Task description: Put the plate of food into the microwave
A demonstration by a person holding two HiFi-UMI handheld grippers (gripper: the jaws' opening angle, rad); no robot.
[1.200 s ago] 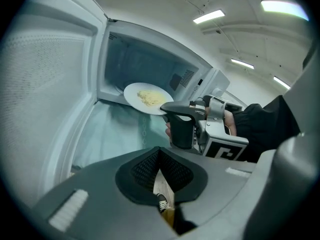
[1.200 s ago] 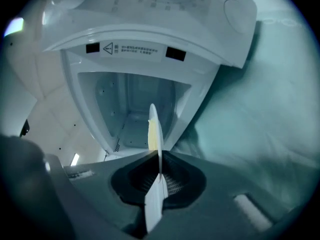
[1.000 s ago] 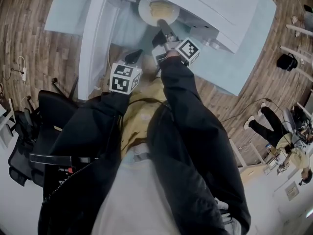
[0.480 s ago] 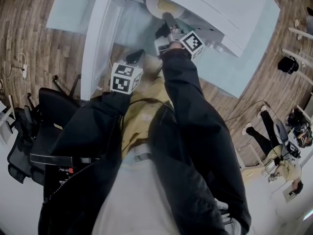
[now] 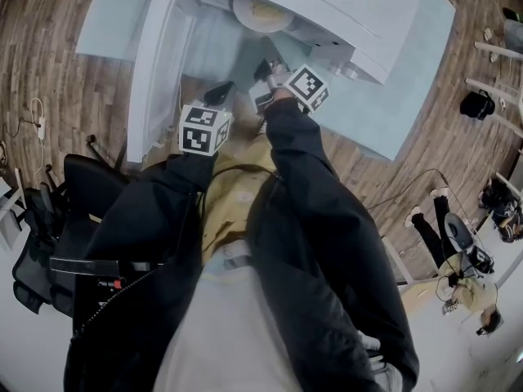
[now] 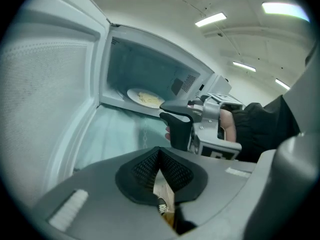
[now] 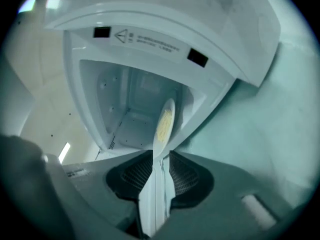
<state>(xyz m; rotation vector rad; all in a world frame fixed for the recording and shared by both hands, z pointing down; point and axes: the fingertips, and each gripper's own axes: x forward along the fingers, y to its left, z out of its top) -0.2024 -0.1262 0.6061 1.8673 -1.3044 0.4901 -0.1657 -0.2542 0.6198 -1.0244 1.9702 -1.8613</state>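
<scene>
Inside the open microwave (image 5: 327, 6), on its cavity floor, lies the white plate of food (image 5: 261, 12), with yellowish food on top. Just outside the opening, the right claw (image 7: 160, 156) has just been opening: its jaws stand apart, in line with the plate's near rim but not gripping it. The left claw (image 6: 160, 151) is closed on nothing. The microwave door (image 5: 155, 64) is swung wide. The oven stands on a pale green tabletop (image 5: 106, 15).

Black chair (image 5: 41, 235) left; wood floor (image 5: 45, 47); white cable (image 5: 34, 109).
</scene>
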